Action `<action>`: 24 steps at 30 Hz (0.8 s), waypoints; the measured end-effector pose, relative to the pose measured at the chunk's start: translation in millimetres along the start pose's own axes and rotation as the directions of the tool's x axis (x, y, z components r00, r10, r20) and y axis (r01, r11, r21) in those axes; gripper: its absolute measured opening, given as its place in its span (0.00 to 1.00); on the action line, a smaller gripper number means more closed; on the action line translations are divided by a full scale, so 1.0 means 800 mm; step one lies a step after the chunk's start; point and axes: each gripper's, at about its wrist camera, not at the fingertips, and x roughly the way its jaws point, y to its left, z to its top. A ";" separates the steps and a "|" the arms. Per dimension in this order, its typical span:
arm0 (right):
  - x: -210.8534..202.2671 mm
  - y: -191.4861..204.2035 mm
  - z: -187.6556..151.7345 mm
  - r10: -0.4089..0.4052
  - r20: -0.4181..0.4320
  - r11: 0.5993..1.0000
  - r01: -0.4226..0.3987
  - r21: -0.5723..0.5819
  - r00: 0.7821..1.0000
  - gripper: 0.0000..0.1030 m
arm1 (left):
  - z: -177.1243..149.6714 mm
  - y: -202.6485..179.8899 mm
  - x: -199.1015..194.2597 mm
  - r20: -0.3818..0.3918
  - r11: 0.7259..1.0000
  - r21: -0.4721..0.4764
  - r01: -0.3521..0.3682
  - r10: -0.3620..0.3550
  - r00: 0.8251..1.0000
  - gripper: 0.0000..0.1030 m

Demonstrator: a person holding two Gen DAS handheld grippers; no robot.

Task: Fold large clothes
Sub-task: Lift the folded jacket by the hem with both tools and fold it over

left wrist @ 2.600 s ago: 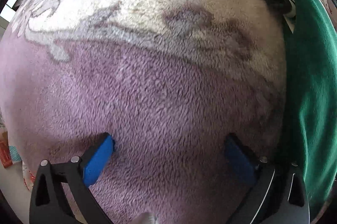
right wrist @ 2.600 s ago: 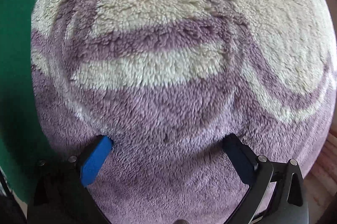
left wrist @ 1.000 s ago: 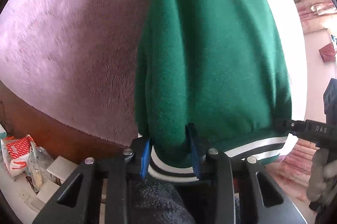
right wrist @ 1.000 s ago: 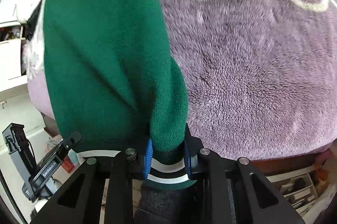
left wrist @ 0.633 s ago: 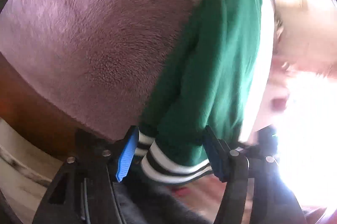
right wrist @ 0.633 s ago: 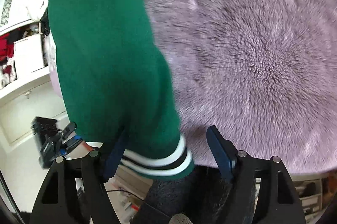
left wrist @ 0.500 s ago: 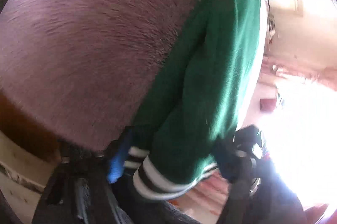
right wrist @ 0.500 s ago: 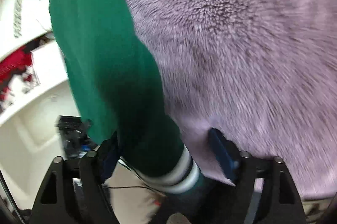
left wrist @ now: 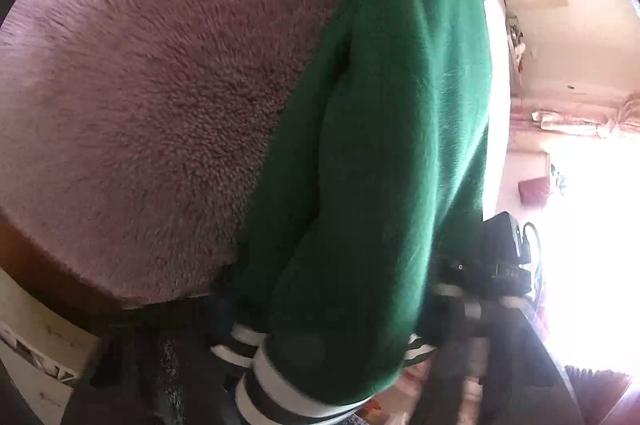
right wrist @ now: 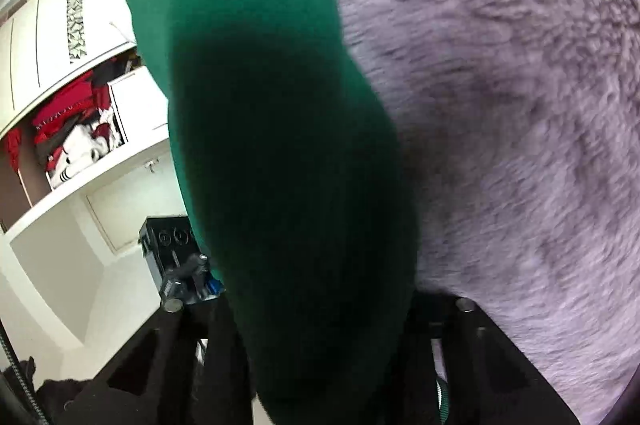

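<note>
A green sweater (left wrist: 400, 125) with a black-and-white striped hem (left wrist: 272, 397) lies along the edge of the fluffy purple blanket (left wrist: 160, 85), its hem end hanging off. My left gripper (left wrist: 332, 309) straddles the hem end. Its jaws stand wide and are closing, blurred, with the cloth between them. In the right wrist view the sweater (right wrist: 240, 25) fills the gap of my right gripper (right wrist: 320, 305). Those jaws also stand wide and are closing around the cloth, which hides the pads.
The purple blanket (right wrist: 500, 105) covers the bed to the right. White cupboards with red clothes (right wrist: 68, 121) stand at the left. The other gripper's black body (right wrist: 180, 265) shows beside the sweater, and in the left wrist view too (left wrist: 500, 265). A bright window (left wrist: 580, 225) glares at the right.
Both grippers were shut on the striped hem; their jaws have since spread wide, with the cloth still between them. Both views have tilted, and the right one has sunk towards the bed edge.
</note>
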 end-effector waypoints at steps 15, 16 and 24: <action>-0.056 0.224 0.018 0.242 0.080 0.970 -0.241 -0.025 0.967 0.14 | 0.079 -0.109 -0.154 0.168 0.970 0.015 0.243 -0.242 0.956 0.29; -0.085 0.237 0.018 0.266 0.089 0.964 -0.264 -0.034 0.960 0.14 | 0.100 -0.123 -0.159 0.181 0.967 0.034 0.253 -0.255 0.950 0.29; -0.196 0.325 0.197 0.289 0.225 0.956 -0.291 -0.021 0.931 0.14 | 0.288 -0.254 -0.104 0.183 0.966 0.204 0.160 -0.198 0.963 0.29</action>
